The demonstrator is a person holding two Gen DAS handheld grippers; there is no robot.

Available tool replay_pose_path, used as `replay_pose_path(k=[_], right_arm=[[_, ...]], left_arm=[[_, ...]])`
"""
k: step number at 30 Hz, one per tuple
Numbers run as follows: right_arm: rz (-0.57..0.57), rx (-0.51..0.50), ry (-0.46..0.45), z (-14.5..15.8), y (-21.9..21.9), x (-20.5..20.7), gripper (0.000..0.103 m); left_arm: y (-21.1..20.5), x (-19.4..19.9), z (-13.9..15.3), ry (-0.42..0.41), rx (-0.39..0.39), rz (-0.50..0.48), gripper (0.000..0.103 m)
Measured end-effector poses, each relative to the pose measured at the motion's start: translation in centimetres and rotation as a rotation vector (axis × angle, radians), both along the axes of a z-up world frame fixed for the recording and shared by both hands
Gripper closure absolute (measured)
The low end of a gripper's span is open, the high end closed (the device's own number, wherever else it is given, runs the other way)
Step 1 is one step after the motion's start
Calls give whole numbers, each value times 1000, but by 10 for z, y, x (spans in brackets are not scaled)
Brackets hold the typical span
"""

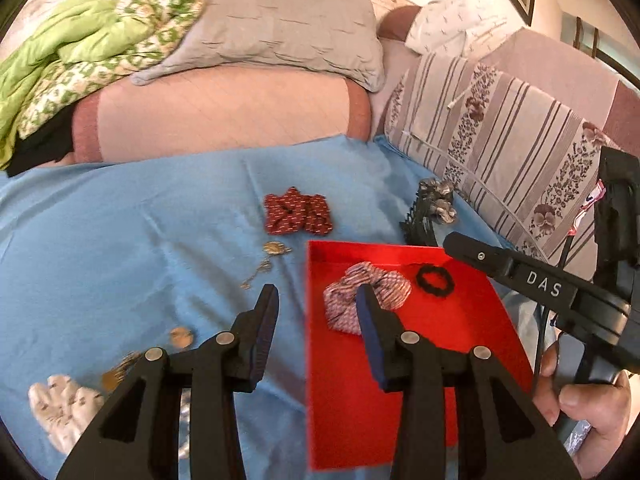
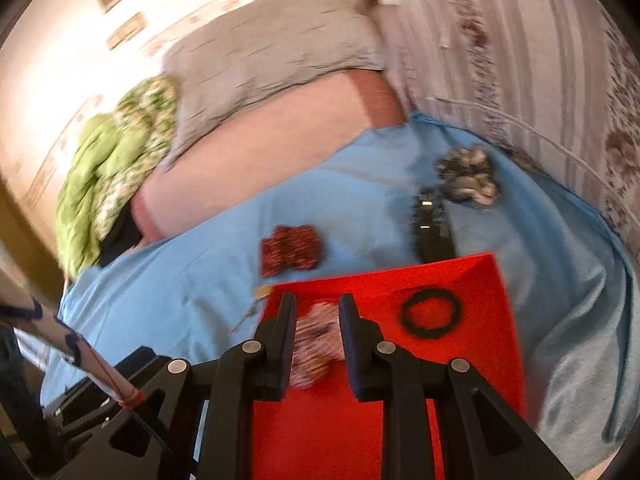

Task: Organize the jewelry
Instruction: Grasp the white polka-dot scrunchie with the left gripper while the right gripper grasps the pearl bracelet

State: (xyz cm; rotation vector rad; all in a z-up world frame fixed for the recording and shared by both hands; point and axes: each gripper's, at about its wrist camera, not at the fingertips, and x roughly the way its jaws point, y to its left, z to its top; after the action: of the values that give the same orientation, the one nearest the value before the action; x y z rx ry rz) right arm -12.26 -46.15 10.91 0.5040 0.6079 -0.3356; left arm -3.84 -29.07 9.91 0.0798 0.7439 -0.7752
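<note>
Lying on a light blue cloth (image 1: 120, 220) spread over a bed, a shallow red rectangular tray (image 1: 460, 320) holds two items: a pink-and-white striped fabric scrunchie (image 1: 384, 288) near its left wall and a thin black ruffled hair tie (image 1: 434, 280) toward its far right corner, apart from each other.

Left gripper (image 1: 316, 304): fingers apart, nothing between them; one finger over bare cloth, the other over the tray beside the striped scrunchie.

Right gripper (image 2: 318, 312): fingers apart above the tray. The striped scrunchie shows in the gap below them; right view is blurred, but the pads do not appear to press it. A hand (image 1: 588, 396) grips its handle at the left view's lower right.

Surroundings on the cloth:
- dark red patterned scrunchie (image 1: 298, 216) just beyond the tray's far left corner
- black toothed hair clip (image 1: 418, 220) at the tray's far edge, grey-and-white scrunchie (image 1: 440, 198) just behind it
- gold-coloured chain with pendant (image 1: 266, 260) left of the tray
- gold-coloured round pieces (image 1: 180, 336) and a white fabric scrunchie (image 1: 60, 404) at near left

Grey pillow (image 1: 280, 24) and green quilt (image 1: 72, 48) lie behind.
</note>
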Motion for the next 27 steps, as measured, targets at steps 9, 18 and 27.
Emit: replay_pose_path(k=[9, 18, 27], right_arm=[[250, -80, 6, -1, 91, 17, 80], [350, -61, 34, -17, 127, 35, 80], [391, -36, 52, -25, 147, 51, 80]], left_arm=[[104, 0, 3, -21, 31, 132, 60], [223, 40, -29, 91, -4, 389, 60], [242, 54, -64, 245, -53, 321, 60]])
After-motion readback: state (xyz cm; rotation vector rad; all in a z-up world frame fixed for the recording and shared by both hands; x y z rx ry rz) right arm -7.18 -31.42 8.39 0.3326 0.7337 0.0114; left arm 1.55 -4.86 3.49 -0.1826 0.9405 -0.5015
